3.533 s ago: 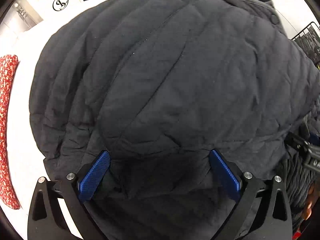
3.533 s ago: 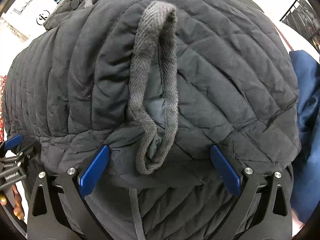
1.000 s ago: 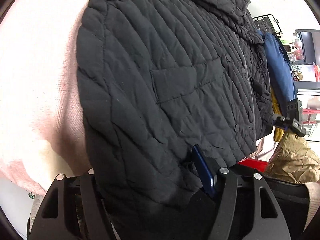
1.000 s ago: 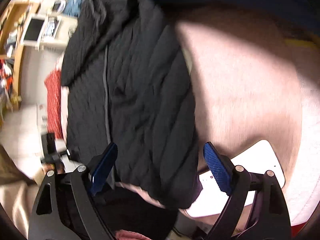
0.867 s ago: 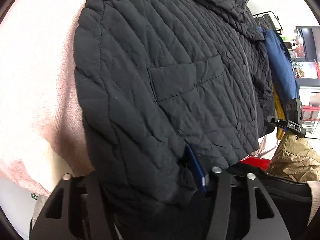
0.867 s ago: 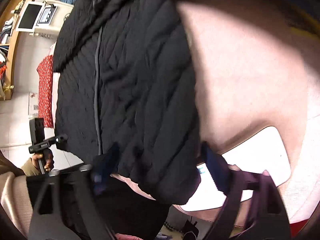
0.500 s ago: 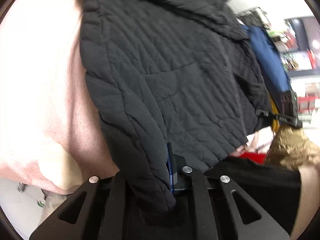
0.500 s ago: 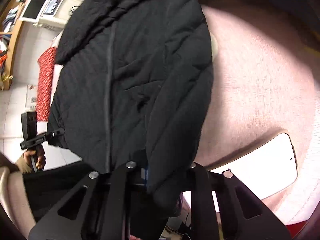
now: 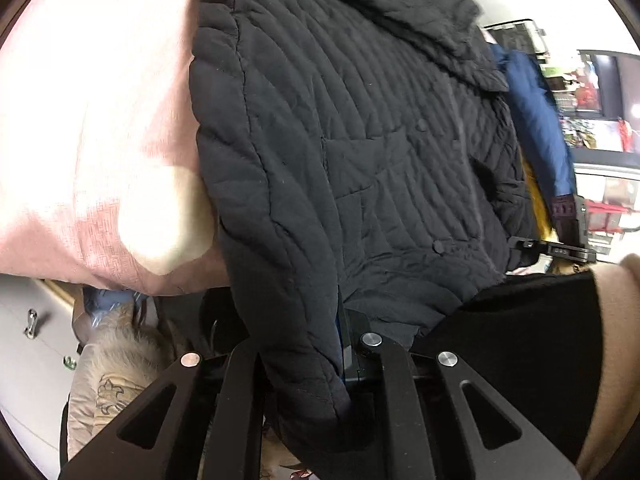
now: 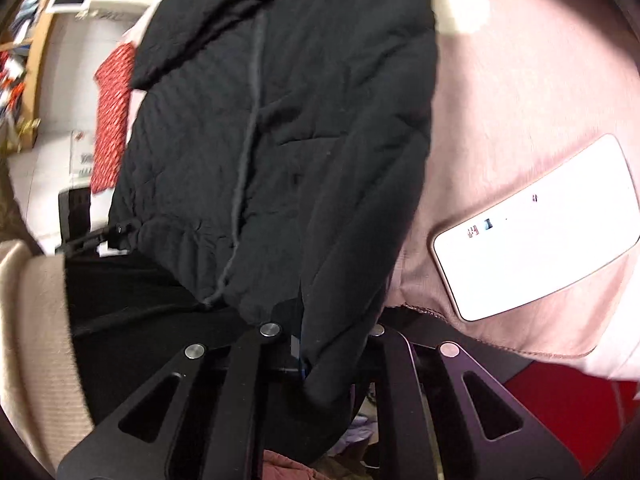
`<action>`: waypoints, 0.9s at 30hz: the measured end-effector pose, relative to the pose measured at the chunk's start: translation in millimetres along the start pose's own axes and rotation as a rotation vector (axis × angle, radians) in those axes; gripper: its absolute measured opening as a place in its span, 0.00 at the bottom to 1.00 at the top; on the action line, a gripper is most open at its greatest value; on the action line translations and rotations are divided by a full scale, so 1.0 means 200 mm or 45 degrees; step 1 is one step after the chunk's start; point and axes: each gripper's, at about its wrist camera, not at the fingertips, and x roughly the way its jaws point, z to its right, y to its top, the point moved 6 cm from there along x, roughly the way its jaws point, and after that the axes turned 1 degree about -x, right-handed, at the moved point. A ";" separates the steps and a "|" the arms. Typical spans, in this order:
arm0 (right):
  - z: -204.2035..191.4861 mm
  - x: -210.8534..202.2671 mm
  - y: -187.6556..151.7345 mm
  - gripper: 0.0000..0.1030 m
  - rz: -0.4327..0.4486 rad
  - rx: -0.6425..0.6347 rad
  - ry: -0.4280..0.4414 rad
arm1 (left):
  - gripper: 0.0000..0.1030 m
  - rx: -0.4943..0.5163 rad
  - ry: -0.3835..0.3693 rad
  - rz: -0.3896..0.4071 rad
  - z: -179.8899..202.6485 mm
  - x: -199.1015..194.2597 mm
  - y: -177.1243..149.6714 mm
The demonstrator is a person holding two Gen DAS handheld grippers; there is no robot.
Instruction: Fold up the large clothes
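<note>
A black quilted jacket (image 9: 360, 152) lies front up on a pink-covered surface (image 9: 100, 120), its hem toward me; its chest pocket and snaps show. My left gripper (image 9: 320, 344) is shut on the jacket's near left hem corner, the blue pads nearly hidden by fabric. In the right wrist view the same jacket (image 10: 300, 120) shows with its grey placket line, and my right gripper (image 10: 316, 344) is shut on the near right hem corner. Each gripper shows at the edge of the other's view.
A white flat device (image 10: 540, 228) lies on the pink cover (image 10: 520, 80) right of the jacket. A blue garment (image 9: 536, 120) lies beyond the jacket's far side. A red patterned cloth (image 10: 112, 116) lies at the left. Bags and clothes (image 9: 116, 360) sit below the surface's edge.
Both grippers went from open over the folded jacket to closing on its two hem corners. The jacket now lies spread front up, and both views have drawn back toward me.
</note>
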 end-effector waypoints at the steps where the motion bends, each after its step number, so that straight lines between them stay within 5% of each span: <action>1: -0.01 0.00 0.02 0.11 0.000 -0.007 -0.010 | 0.10 0.005 0.019 -0.010 0.01 0.00 0.01; 5: -0.12 -0.08 0.13 0.11 0.042 -0.102 -0.008 | 0.10 0.039 0.035 0.003 0.08 -0.06 0.10; 13: -0.37 -0.32 0.63 0.11 0.234 -0.243 0.023 | 0.10 0.130 -0.024 0.273 0.26 -0.38 0.61; 21: -0.34 -0.84 1.32 0.11 0.642 -0.047 0.193 | 0.11 0.169 0.028 0.524 0.24 -0.72 1.21; 27: -0.35 -0.95 1.67 0.11 0.742 0.044 0.216 | 0.11 0.192 0.116 0.594 0.31 -0.77 1.62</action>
